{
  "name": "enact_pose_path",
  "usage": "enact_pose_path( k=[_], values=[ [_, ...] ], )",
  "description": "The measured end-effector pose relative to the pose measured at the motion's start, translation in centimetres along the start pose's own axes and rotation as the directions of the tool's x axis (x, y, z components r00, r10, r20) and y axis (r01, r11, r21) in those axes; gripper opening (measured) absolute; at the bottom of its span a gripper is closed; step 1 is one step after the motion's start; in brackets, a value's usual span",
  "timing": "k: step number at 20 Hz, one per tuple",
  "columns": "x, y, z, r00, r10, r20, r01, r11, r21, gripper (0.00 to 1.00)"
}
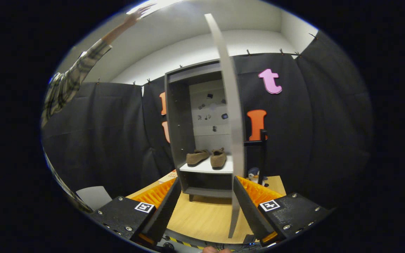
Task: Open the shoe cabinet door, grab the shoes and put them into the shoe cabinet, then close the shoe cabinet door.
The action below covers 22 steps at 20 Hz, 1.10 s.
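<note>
- A bright ceiling light (153,5) glares white overhead, burning out detail where a raised hand (139,12) meets it.
- The white upper walls (202,45) are evenly lit; the dark cloth backdrop (100,140) swallows the light.
- Fisheye distortion bows the open cabinet door (232,116) and stretches the plaid sleeve (69,84).
- The shoes (207,157) sit clearly lit on the pale shelf (206,168); the compartment below lies in shadow.
- The gripper (202,207), fingers spread apart, shows sharp.
</note>
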State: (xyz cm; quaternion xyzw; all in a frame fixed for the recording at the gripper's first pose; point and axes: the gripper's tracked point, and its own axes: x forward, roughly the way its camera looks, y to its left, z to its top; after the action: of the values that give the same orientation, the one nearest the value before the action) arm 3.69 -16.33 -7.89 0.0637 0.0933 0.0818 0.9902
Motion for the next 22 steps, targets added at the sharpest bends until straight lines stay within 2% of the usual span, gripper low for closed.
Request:
enact_pose_path(
  k=[3, 8, 22],
  values=[
    [-0.7, -3.7, 1.7, 0.998, -0.036, 0.046, 0.033, 0.997, 0.065, 0.94],
    [1.7, -8.0, 2.0, 0.992, -0.118, 0.036, 0.12, 0.992, -0.047, 0.95],
    [4.9, -2.7, 0.6, 0.999, -0.019, -0.031, 0.018, 0.999, -0.042, 0.93]
  ],
)
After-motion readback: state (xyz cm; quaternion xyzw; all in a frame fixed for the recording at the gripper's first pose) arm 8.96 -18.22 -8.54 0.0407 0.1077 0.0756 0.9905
